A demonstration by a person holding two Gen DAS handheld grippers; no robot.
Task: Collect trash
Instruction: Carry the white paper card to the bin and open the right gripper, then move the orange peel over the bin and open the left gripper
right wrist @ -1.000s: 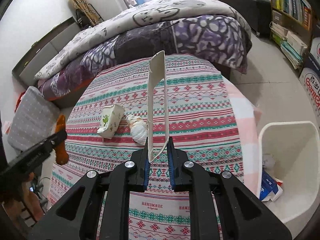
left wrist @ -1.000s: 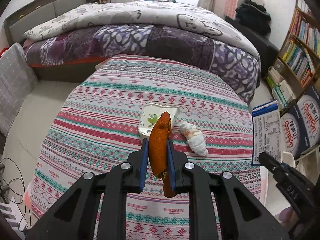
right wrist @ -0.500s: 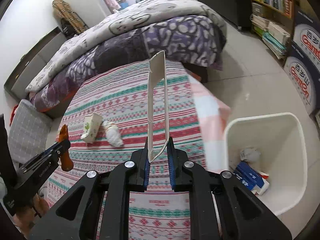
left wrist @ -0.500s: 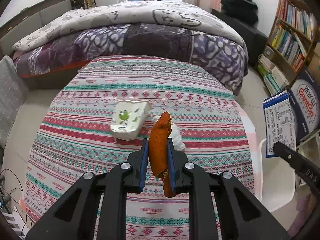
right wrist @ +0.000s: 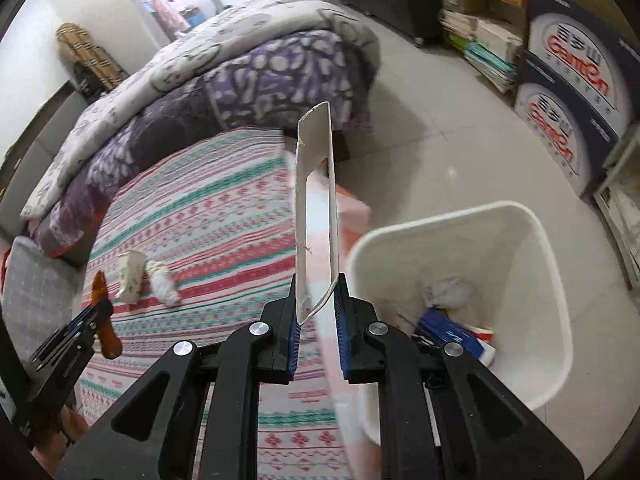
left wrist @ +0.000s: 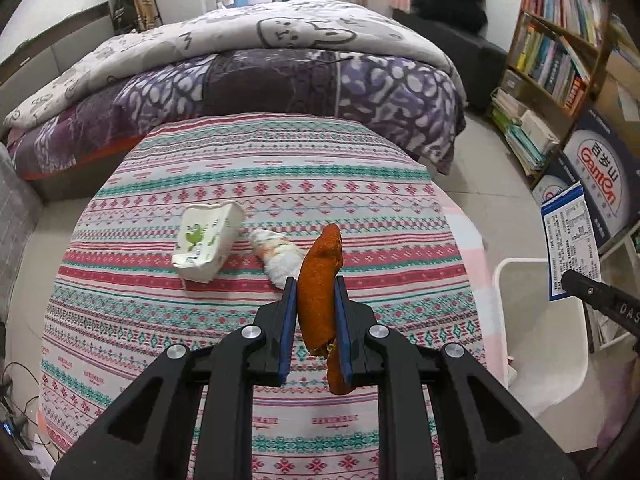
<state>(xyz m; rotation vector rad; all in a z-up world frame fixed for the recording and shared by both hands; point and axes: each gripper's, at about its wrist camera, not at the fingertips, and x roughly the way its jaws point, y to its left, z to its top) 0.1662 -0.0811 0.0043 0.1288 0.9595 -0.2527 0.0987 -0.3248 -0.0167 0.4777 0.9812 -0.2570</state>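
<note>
Trash: your left gripper (left wrist: pixel 316 312) pinches an orange peel (left wrist: pixel 319 296) at mid-length over the striped table (left wrist: pixel 260 184); your right gripper (right wrist: pixel 318 312) nips the bottom edge of a flattened blue carton (right wrist: pixel 316 208) beside the white bin (right wrist: pixel 532 240). Both look light; the peel soft and likely slippery, the carton stiff but crushable. A paper cup (left wrist: pixel 206 238) and crumpled tissue (left wrist: pixel 278 256) lie on the table's far left.
</note>
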